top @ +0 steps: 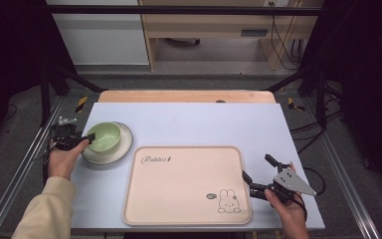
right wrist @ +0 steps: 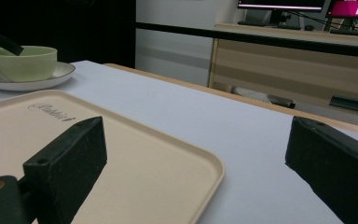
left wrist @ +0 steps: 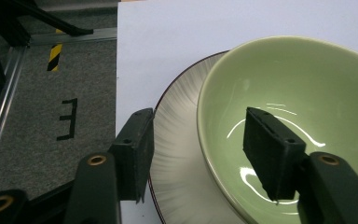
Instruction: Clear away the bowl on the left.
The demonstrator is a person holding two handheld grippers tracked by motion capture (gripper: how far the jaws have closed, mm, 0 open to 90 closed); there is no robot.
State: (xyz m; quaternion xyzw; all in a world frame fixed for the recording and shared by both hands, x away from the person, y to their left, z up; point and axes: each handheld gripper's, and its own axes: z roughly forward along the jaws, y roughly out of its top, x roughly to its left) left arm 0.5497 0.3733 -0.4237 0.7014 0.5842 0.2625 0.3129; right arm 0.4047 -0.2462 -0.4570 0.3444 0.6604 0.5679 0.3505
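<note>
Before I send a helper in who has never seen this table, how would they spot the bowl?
Start at the big beige tray. Just past its far left corner lies a white plate, and the bowl stands on it. It is the only pale green thing there.

bowl (left wrist: 289, 121) cut off at 3 and 6 o'clock in left gripper view; plate (left wrist: 177, 154) mostly under it. tray (right wrist: 121, 154) cropped at 9.

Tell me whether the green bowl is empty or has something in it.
Empty. The green bowl shows bare glazed inside with light glints; one jaw of the left gripper sits inside its rim.
</note>
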